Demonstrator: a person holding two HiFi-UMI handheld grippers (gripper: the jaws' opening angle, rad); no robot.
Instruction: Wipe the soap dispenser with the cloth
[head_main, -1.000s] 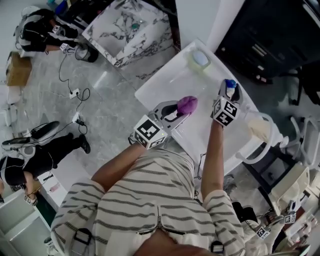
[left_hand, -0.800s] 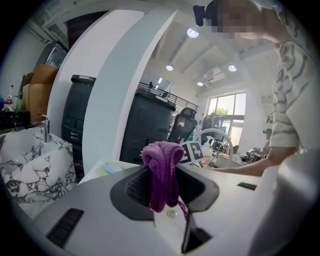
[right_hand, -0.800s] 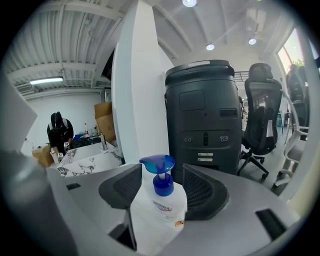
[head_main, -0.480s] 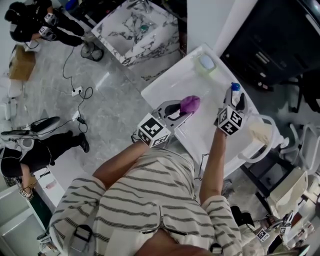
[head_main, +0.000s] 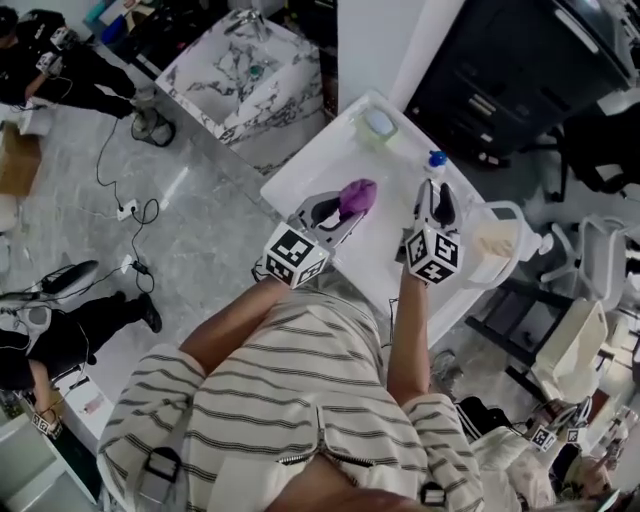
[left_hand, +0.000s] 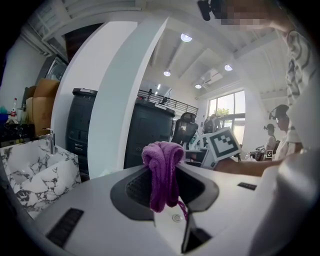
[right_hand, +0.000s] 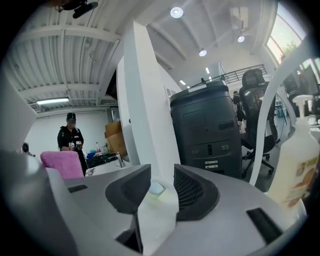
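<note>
No wiping contact right now

The left hand-held gripper (left_hand: 165, 172) pinches the purple cloth (left_hand: 161, 155), the right hand-held gripper (right_hand: 161, 172) is closing on nothing (empty), and the soap dispenser (head_main: 434, 160) stands just beyond on the desk (head_main: 318, 165). Wiping's either done or unstarted, I'd guess.

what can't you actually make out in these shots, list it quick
- Blue-topped bottle: head view; the right gripper, jaws closing on nothing, covers most of its body.
- Pump bottle: right gripper view, cut off by the right edge; label blurred.
- Cloth: left gripper view, bunched in the shut left gripper; full shape hidden.
- Pale thing far beyond the right jaws: right gripper view, too small to name.
</note>
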